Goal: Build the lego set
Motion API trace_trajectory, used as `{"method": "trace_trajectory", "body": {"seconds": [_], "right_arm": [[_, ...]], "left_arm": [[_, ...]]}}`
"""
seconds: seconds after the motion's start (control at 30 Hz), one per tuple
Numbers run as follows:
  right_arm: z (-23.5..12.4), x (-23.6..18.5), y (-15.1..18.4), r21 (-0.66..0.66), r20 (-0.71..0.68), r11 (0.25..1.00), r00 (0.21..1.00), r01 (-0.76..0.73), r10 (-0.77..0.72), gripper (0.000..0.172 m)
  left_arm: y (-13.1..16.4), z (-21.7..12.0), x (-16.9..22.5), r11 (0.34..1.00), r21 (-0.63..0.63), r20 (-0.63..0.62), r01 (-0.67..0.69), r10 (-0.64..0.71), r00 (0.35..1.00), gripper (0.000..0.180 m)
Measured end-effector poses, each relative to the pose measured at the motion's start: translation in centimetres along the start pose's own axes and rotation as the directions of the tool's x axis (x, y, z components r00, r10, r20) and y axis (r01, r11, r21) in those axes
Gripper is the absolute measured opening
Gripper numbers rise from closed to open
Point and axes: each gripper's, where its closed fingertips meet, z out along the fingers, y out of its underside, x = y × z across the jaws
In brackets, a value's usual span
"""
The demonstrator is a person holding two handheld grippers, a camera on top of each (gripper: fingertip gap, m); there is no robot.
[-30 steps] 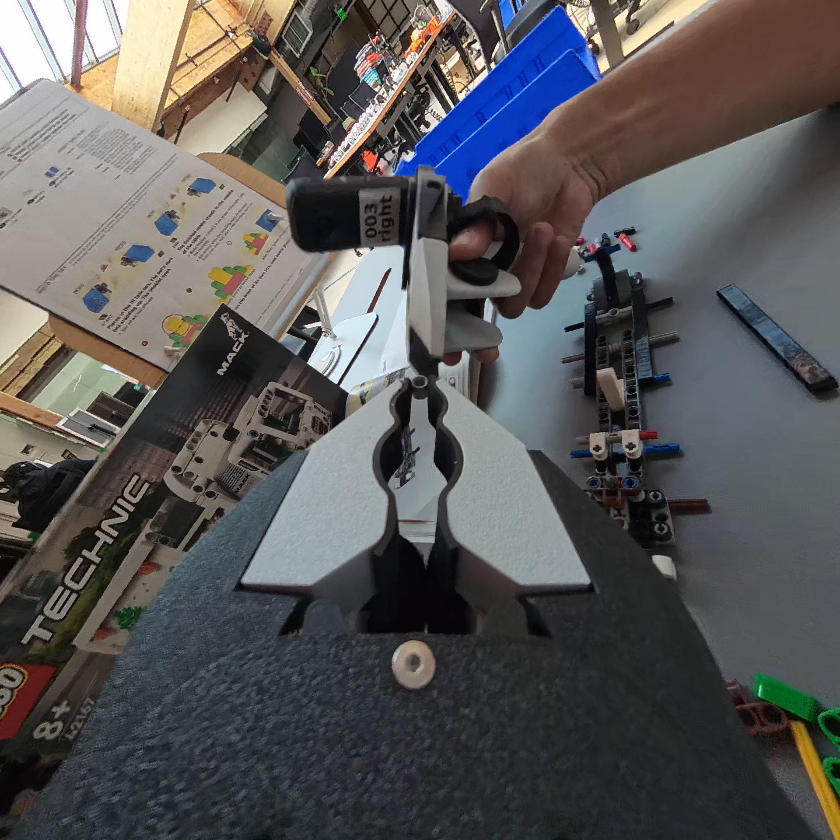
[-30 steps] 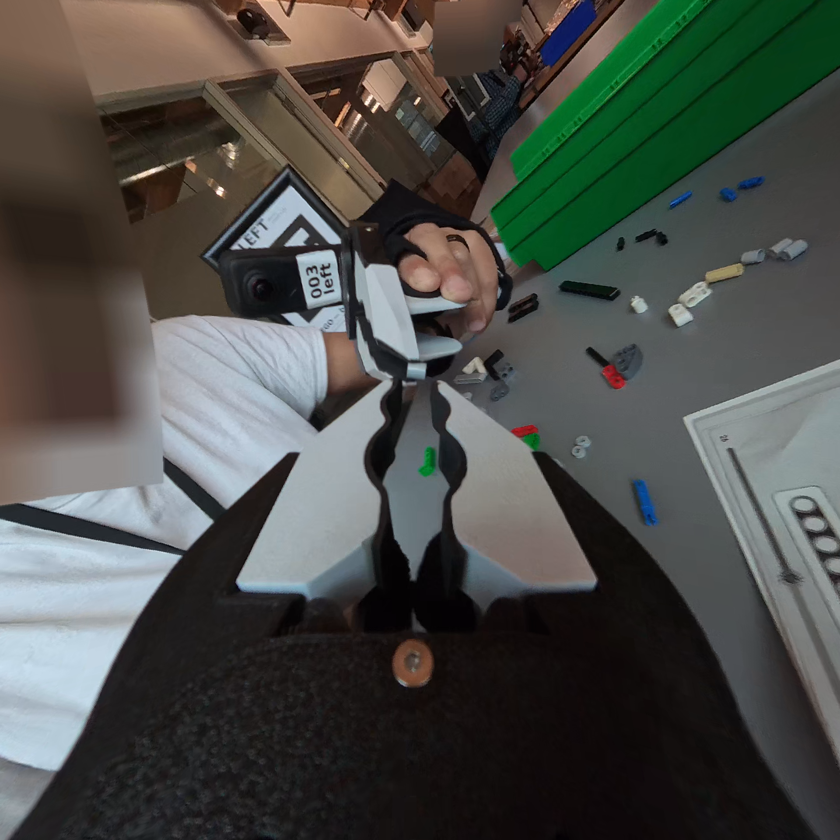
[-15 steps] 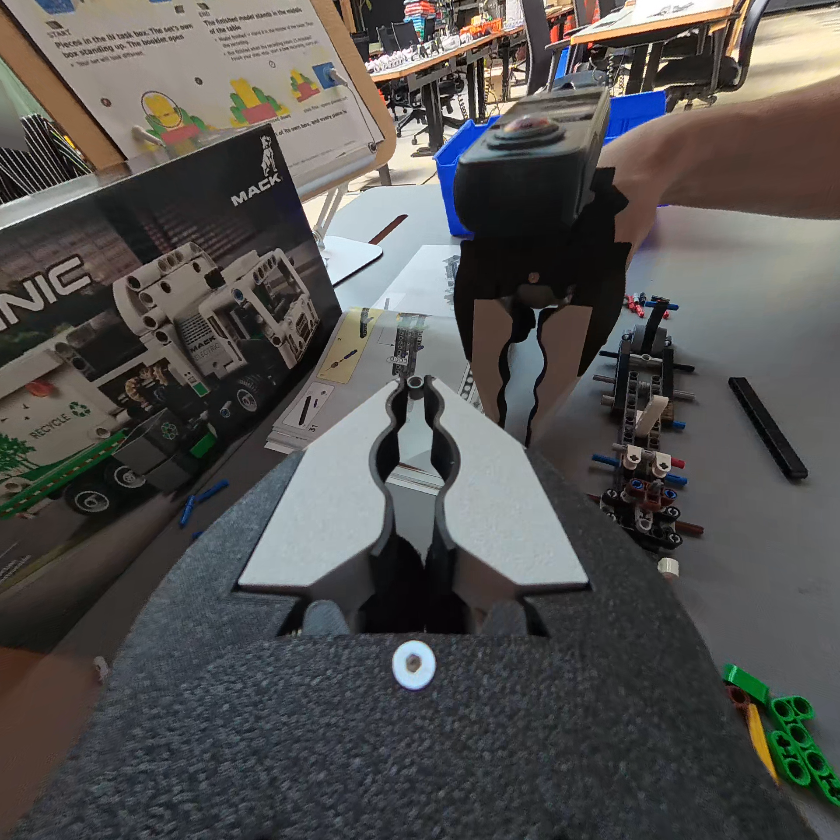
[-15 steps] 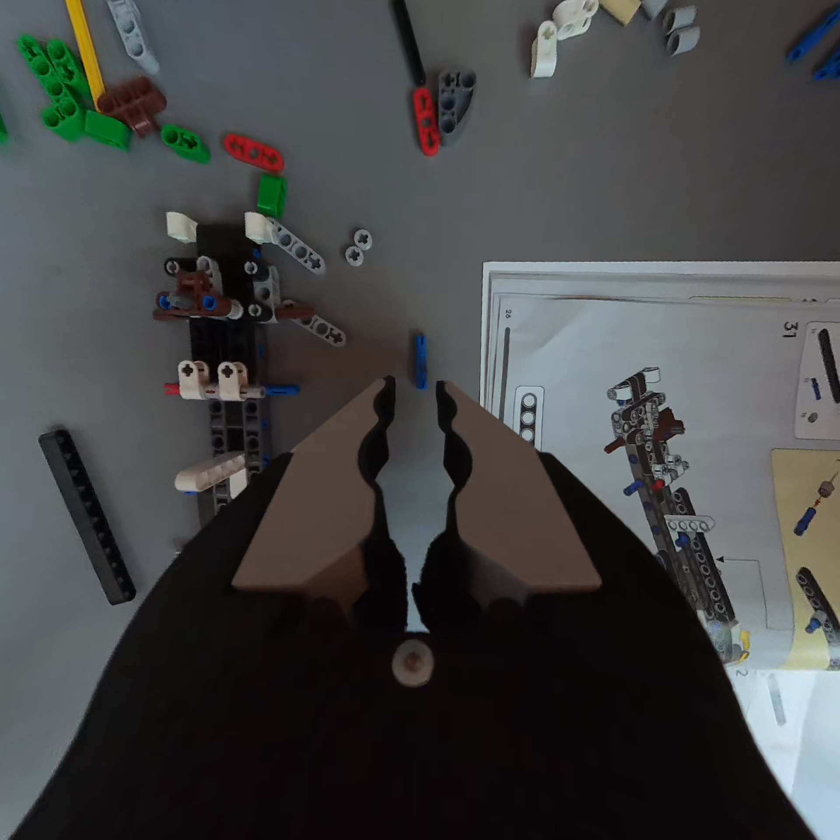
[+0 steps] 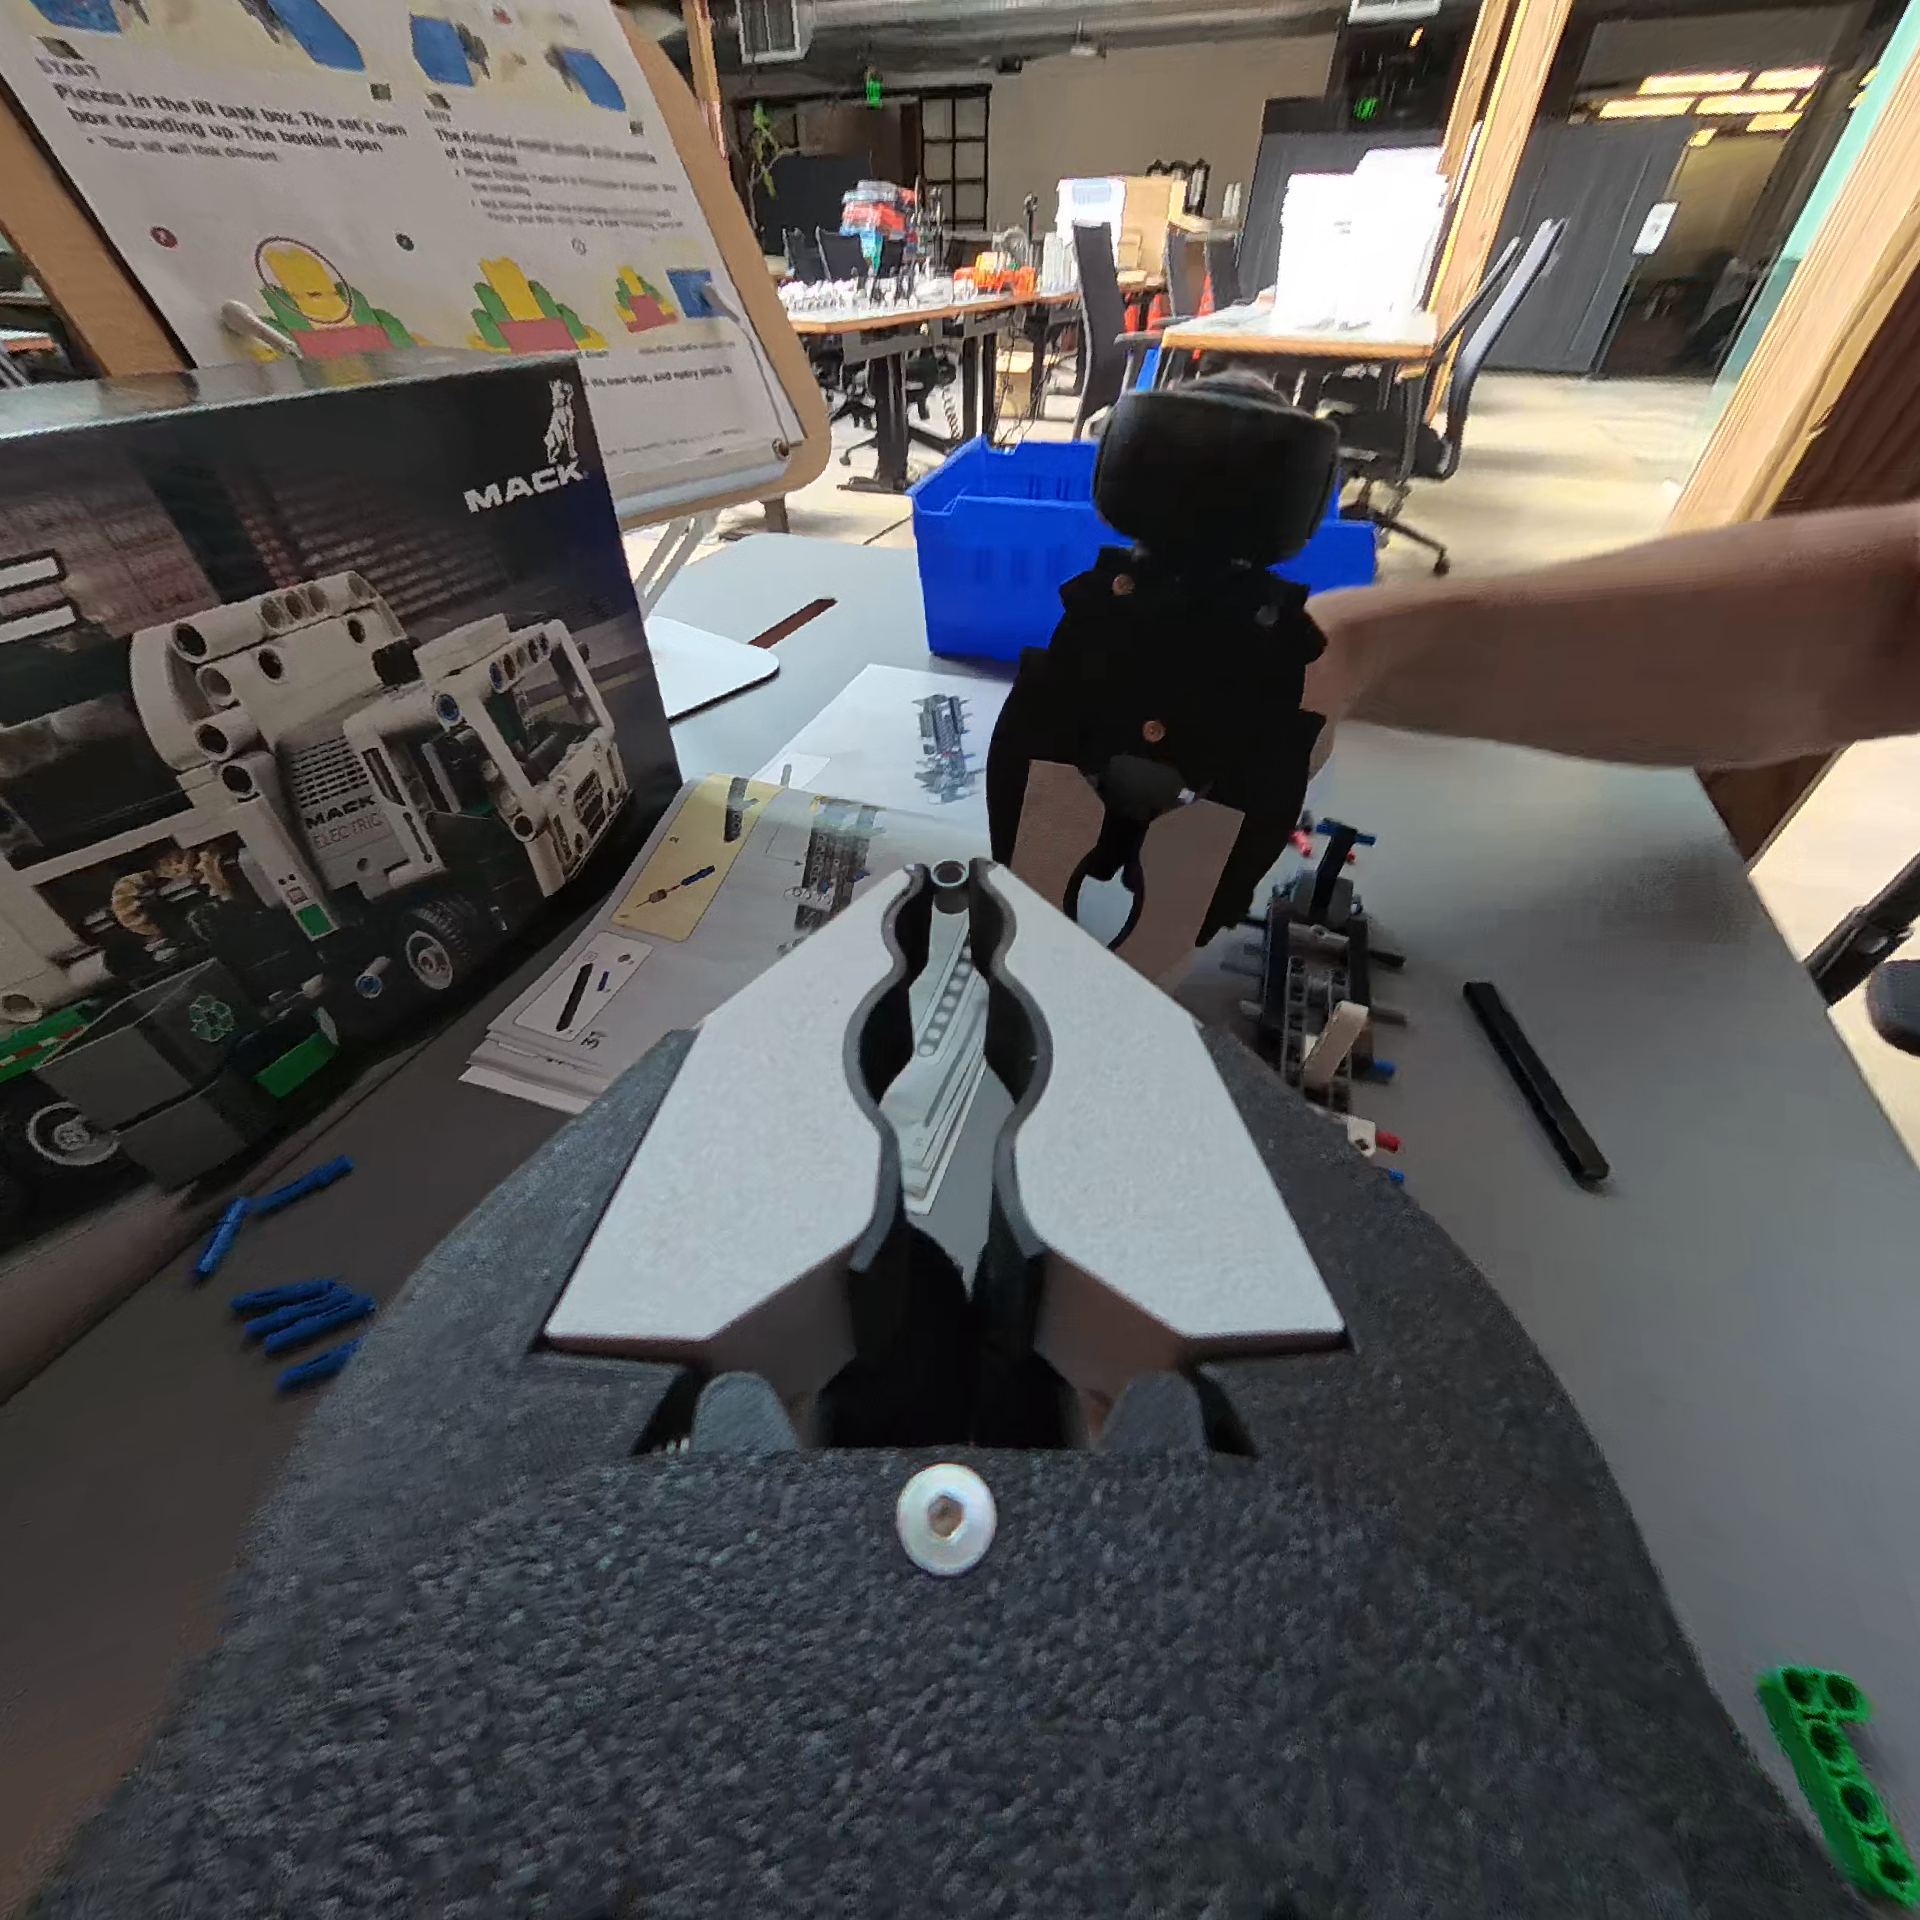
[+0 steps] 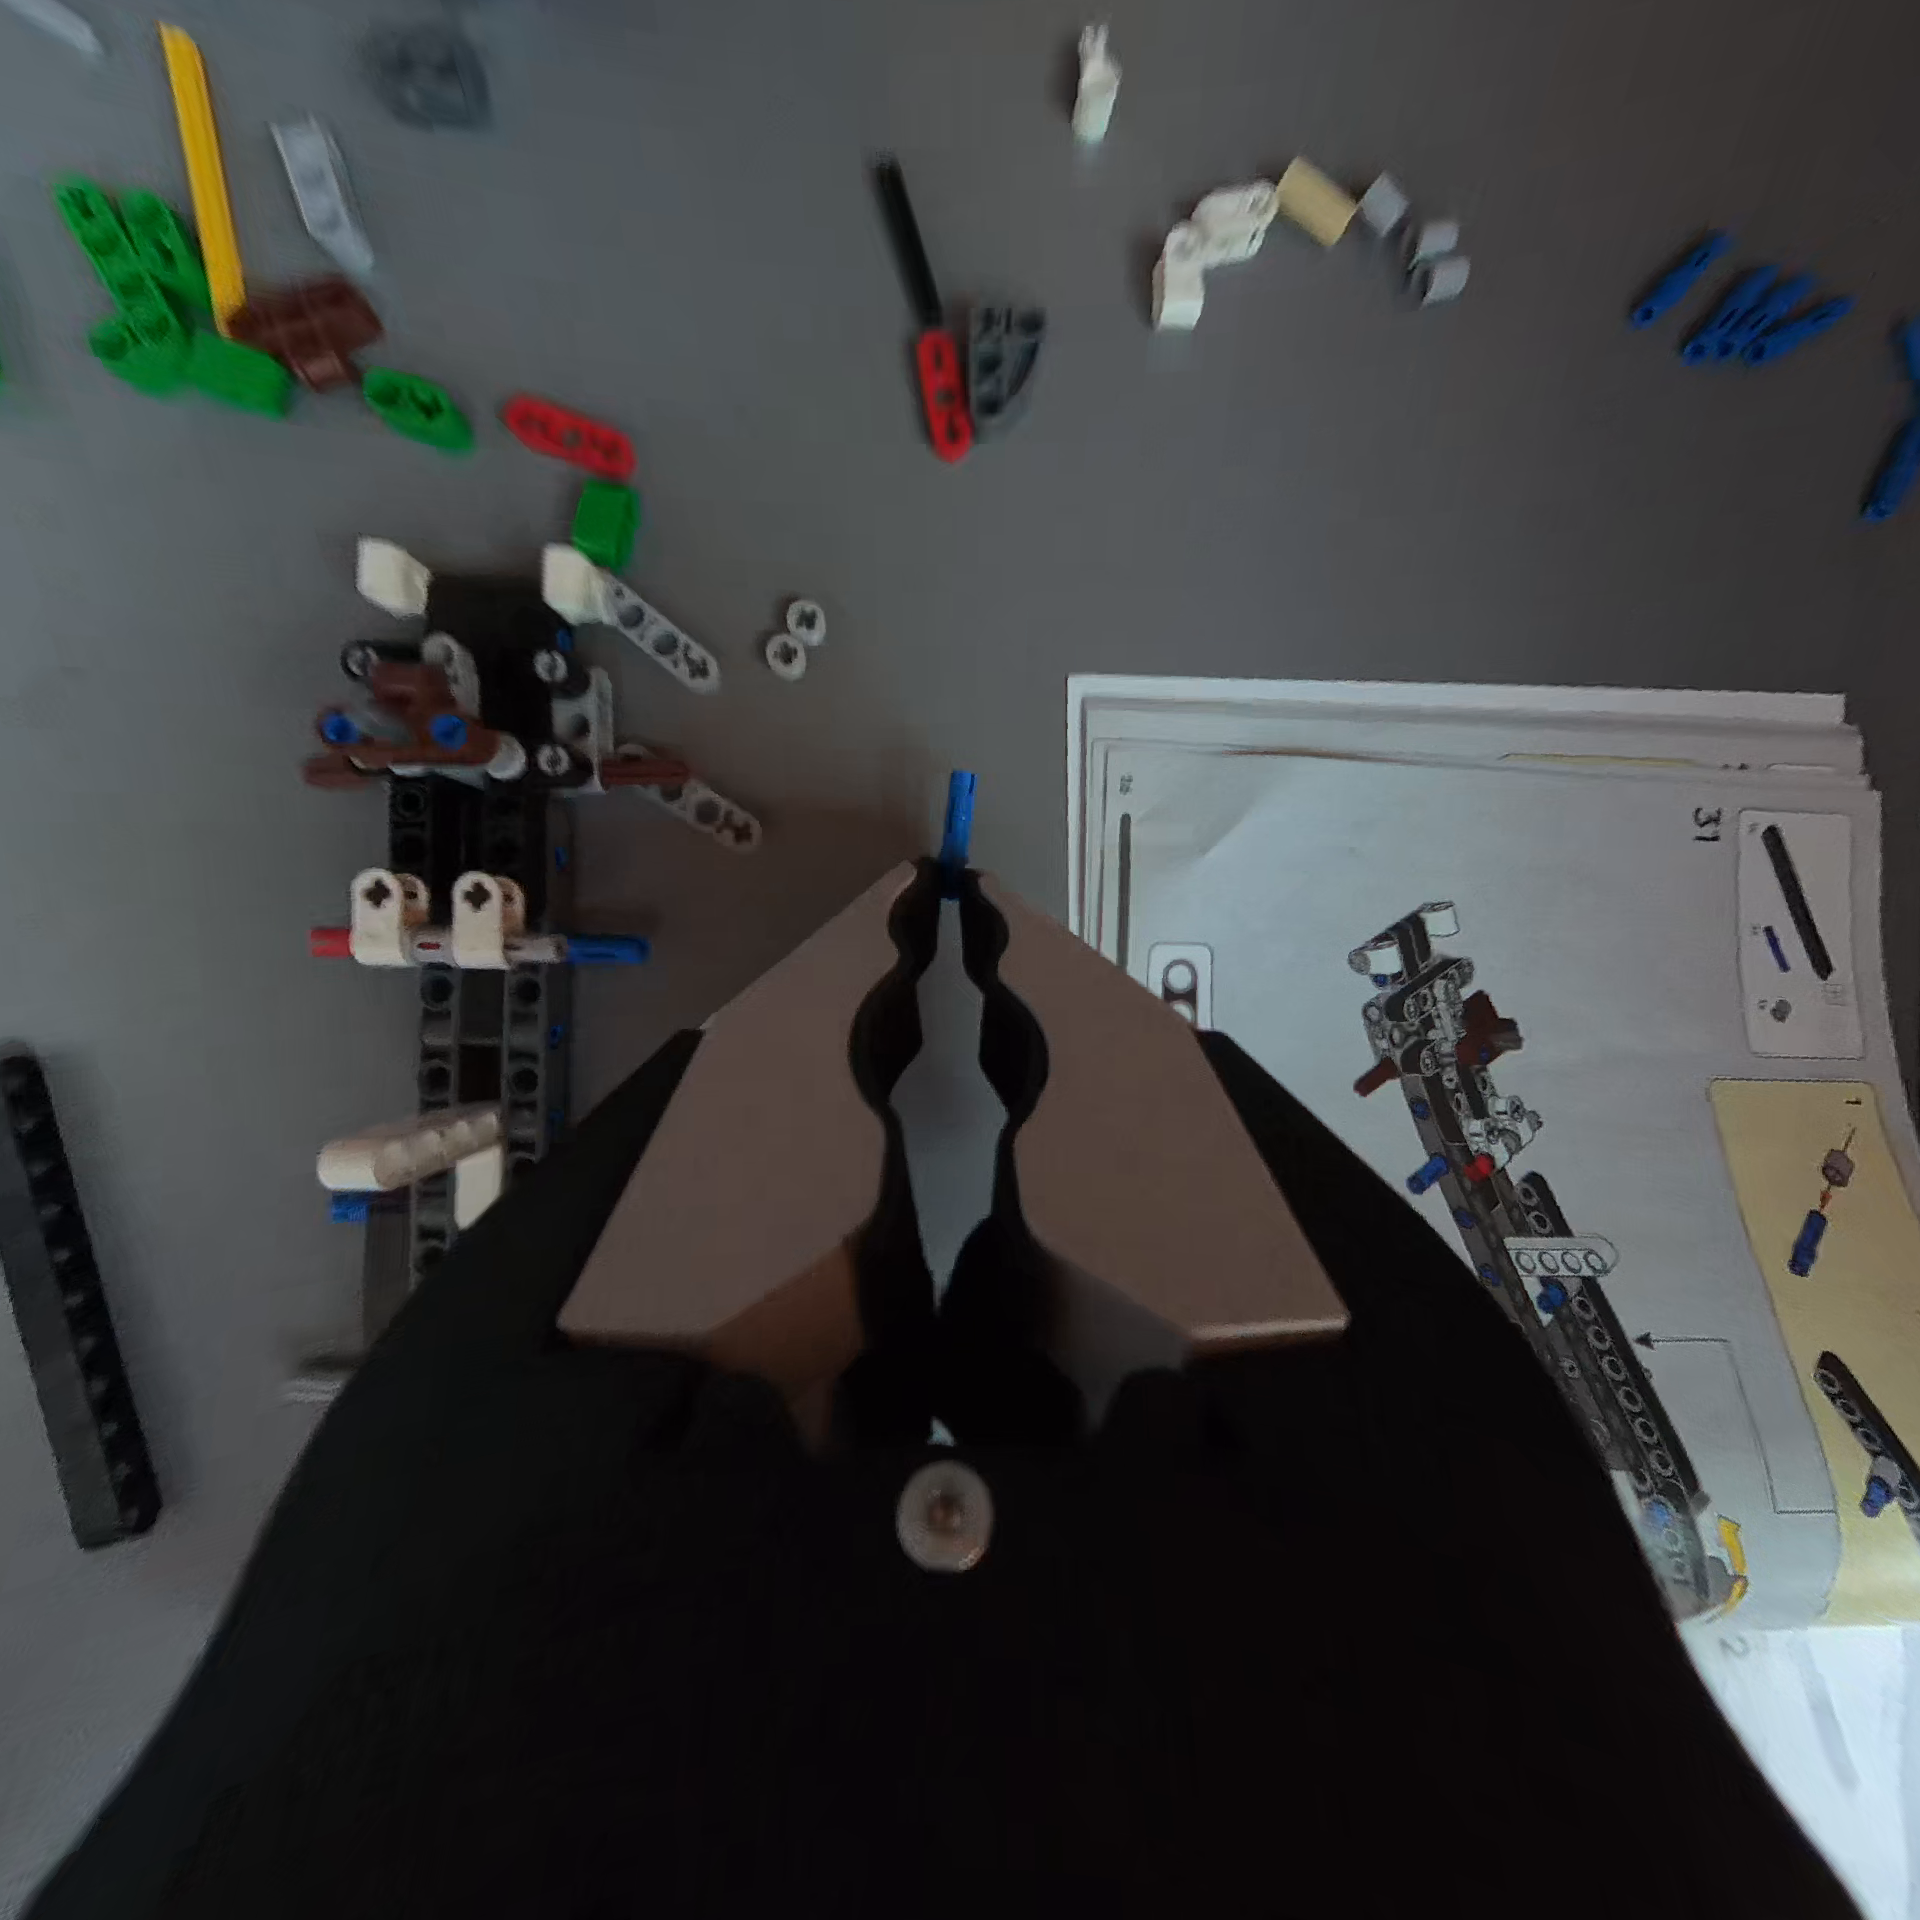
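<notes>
- Blue pin (image 6: 956,821) sits dead centre of the right wrist view, lying on the grey table (image 6: 1247,540); the right gripper (image 6: 948,881) has its tips closed in on the pin's near end, which looks pinched between them.
- Just right of that pin is the open instruction booklet (image 6: 1455,935); to the left, mid frame, lies the half-built black and grey chassis (image 6: 468,883) with white and brown bits on it.
- Loose parts are scattered along the top of that view: green pieces (image 6: 156,301) and a yellow axle (image 6: 203,166) upper left, a red liftarm (image 6: 569,436), more blue pins (image 6: 1745,307) upper right, and a long black beam (image 6: 62,1299) at the left edge.
- Left gripper (image 5: 948,883) is clamped on a small grey bush (image 5: 948,883) right at its fingertips, centre of the left wrist view.
- Behind it, that view shows the truck set's box (image 5: 312,727) on the left and a blue bin (image 5: 997,561) up top.
</notes>
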Motion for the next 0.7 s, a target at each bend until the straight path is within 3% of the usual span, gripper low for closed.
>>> {"method": "trace_trajectory", "body": {"seconds": [0.03, 0.17, 0.27, 0.37, 0.43, 0.7], "right_arm": [[-0.8, 0.0, -1.3, 0.100, -0.018, 0.995, 0.999, -0.026, 0.028, 0.003], [-6.4, 0.2, -7.0, 0.519, -0.117, 0.851, 0.980, -0.077, 0.160, 0.002], [-9.1, -0.5, -9.5, 0.694, -0.098, 0.713, 0.967, -0.102, 0.234, 0.002], [-9.9, -1.0, -10.5, 0.777, -0.025, 0.609, 0.959, -0.159, 0.283, 0.002], [-10.5, -1.2, -10.8, 0.806, -0.005, 0.565, 0.953, -0.176, 0.303, 0.002], [-10.7, -2.5, -10.9, 0.803, -0.065, 0.584, 0.956, -0.121, 0.287, 0.002]], "left_arm": [[-0.6, -0.1, 0.4, 0.999, 0.040, -0.024, 0.021, -0.020, 1.000, 0.005], [-3.9, -1.3, 2.3, 0.962, 0.249, -0.142, 0.111, -0.077, 0.987, 0.005], [-5.3, -2.0, 3.6, 0.924, 0.323, -0.274, 0.207, -0.119, 0.954, 0.004], [-5.3, -2.0, 3.5, 0.869, 0.315, -0.389, 0.381, -0.248, 0.887, 0.004], [-4.9, -1.6, 3.8, 0.858, 0.289, -0.423, 0.424, -0.283, 0.861, 0.004], [-4.5, -1.0, 4.7, 0.880, 0.245, -0.429, 0.408, -0.279, 0.859, 0.004]]}}
